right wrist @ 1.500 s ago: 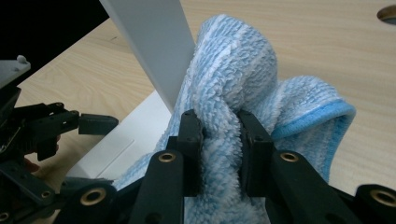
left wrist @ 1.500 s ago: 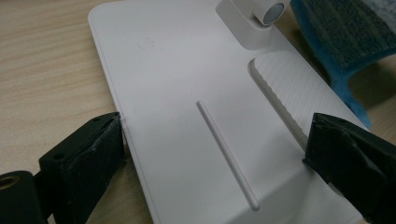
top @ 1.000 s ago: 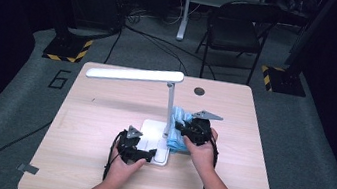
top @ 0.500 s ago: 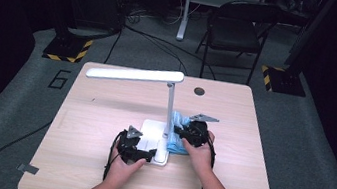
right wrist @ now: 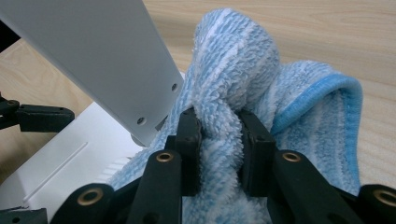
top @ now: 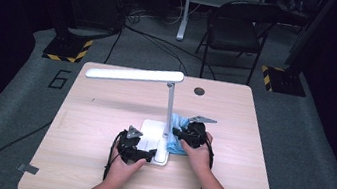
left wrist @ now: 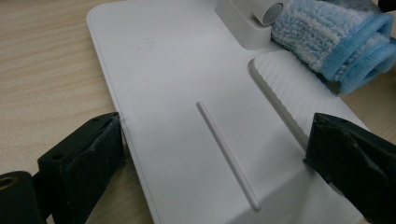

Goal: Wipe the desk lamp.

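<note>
Item: right gripper (top: 181, 136), lower centre of the high view. Compared with a second ago it sits slightly lower, at the foot of the lamp stem; its jaws are clamped on a bunched fold of the blue microfibre cloth (right wrist: 243, 88). Judged meaning: the cloth is now brought down against the lamp base (top: 154, 134), so wiping of the base by the stem looks about to begin or is just under way.

Item: left gripper (top: 144, 155), unmoved since then. In the left gripper view its jaws stand wide, one against the near-left edge of the white base (left wrist: 187, 88), the other over the right part; whether they press it is unclear. Likely a steadying hold.

Item: cloth (left wrist: 336, 44), top right of the left gripper view, lying on the base's ribbed corner beside the stem.

Item: desk lamp (top: 134, 74), white, head extended toward the upper left.

Item: surface (top: 102, 115), pale wood-grain, rounded corners, a grommet hole (top: 199, 91) near its far edge.

Room: dark; grey floor covering marked "6" (top: 59, 80), folding chair (top: 234, 31) behind, hazard-striped stand feet, cables.
</note>
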Demonstrator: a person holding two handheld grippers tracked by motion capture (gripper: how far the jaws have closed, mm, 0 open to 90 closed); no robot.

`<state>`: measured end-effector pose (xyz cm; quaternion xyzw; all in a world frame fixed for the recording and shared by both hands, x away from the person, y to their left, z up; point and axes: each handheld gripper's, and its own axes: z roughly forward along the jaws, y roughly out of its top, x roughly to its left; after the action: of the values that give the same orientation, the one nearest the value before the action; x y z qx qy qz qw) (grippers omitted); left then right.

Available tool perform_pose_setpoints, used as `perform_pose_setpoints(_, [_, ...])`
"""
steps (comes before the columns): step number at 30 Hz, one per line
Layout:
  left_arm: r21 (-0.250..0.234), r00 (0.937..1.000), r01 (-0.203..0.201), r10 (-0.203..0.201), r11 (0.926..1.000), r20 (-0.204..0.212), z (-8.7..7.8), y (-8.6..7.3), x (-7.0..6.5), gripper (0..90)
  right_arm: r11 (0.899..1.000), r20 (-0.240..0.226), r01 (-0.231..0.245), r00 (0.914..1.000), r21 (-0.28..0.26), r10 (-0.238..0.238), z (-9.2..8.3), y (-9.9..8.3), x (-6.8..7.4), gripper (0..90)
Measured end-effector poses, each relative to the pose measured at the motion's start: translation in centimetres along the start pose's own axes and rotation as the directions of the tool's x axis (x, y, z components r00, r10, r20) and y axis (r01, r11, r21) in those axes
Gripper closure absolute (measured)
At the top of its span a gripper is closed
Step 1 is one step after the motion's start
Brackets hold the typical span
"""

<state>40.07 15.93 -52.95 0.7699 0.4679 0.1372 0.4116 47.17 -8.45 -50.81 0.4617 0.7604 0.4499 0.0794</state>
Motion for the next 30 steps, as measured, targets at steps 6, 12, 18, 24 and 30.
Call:
perform_pose_setpoints(6, [0.0,1.0,0.001,-0.001,1.0,0.0,0.0,0.0,0.0,3.9,1.0,-0.003,0.001,1.0,-0.01,-0.001,0.0,0.0,0.0,72.8])
perform_pose_setpoints(12, [-0.001,1.0,0.004,-0.004,1.0,0.002,0.0,0.0,0.0,3.9,1.0,-0.025,-0.018,0.9995,-0.008,0.018,-0.1,0.1,-0.1,73.6])
perform_pose_setpoints(18, [-0.001,1.0,0.004,-0.004,1.0,0.002,0.0,0.0,0.0,3.9,1.0,-0.04,-0.009,0.9991,-0.015,0.009,-0.7,0.6,0.0,74.1])
perform_pose_setpoints(24, [0.0,1.0,0.003,-0.003,1.0,0.002,0.0,0.0,0.0,3.9,1.0,-0.056,-0.004,0.9984,-0.028,0.002,-1.4,1.1,0.6,74.4])
perform_pose_setpoints(30, [-0.001,1.0,0.004,-0.004,1.0,0.002,0.0,0.0,0.0,3.9,0.999,-0.067,0.0,0.9978,-0.034,-0.002,-1.8,1.3,0.8,74.6])
